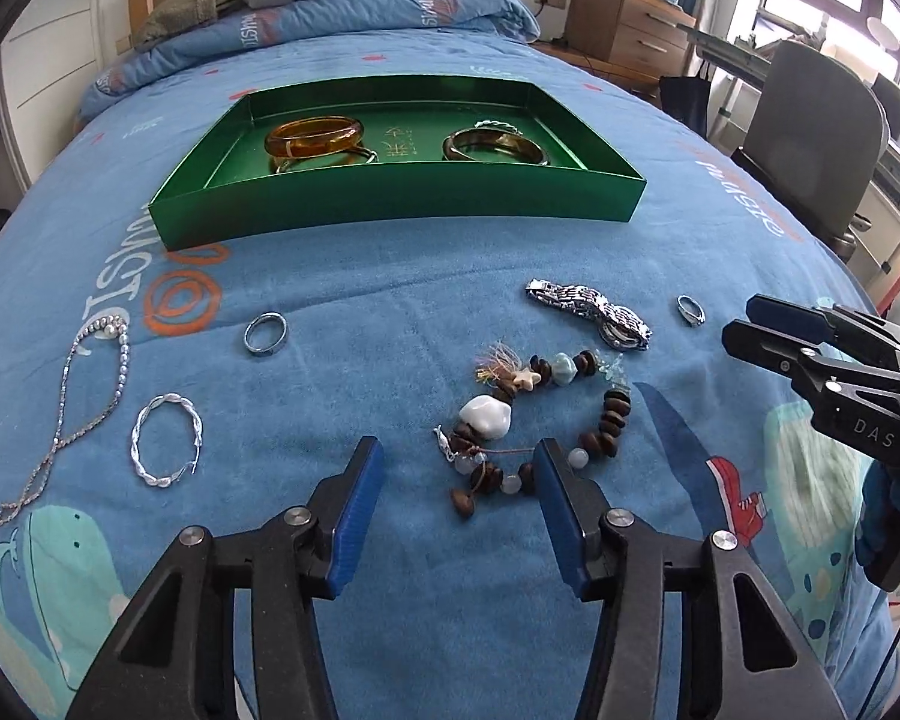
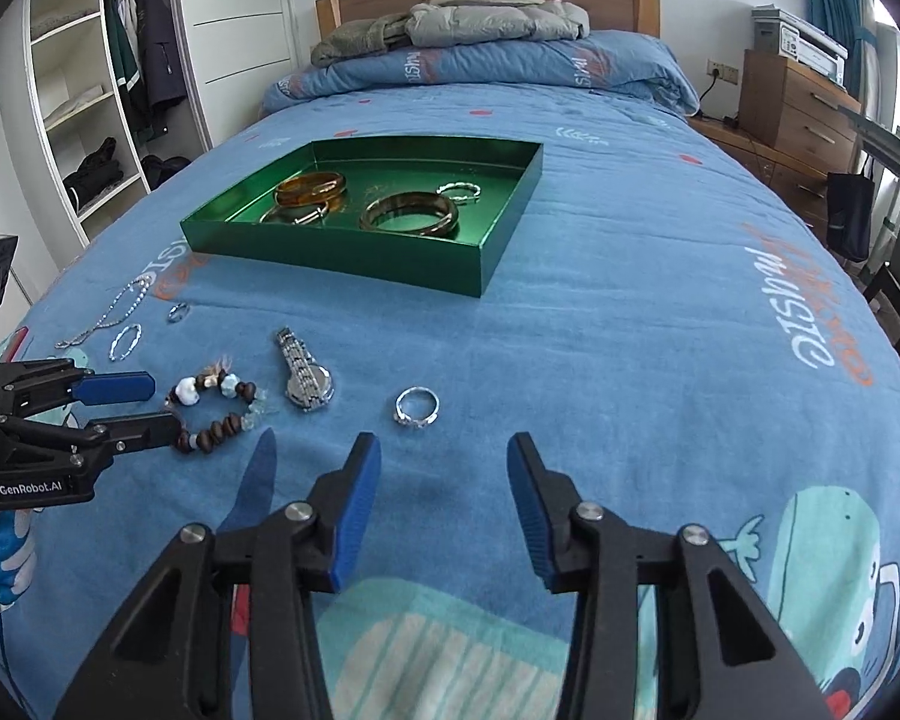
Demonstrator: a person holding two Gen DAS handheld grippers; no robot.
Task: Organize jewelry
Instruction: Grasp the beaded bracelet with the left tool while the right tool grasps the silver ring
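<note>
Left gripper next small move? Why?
Probably ease the left gripper forward and down, then close on the beaded bracelet. Its jaws are open with the bracelet's near edge between the tips, and the green tray already holds bangles, so this looks like the next piece.

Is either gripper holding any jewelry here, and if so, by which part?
Nothing is held. The left gripper is open beside the beaded bracelet on the bedspread, and the right gripper is open short of the ring.

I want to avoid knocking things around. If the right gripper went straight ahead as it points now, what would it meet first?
Probably the small silver ring, lying on the blue bedspread just ahead of the open right gripper. Depth is uncertain; the green tray sits well beyond.
</note>
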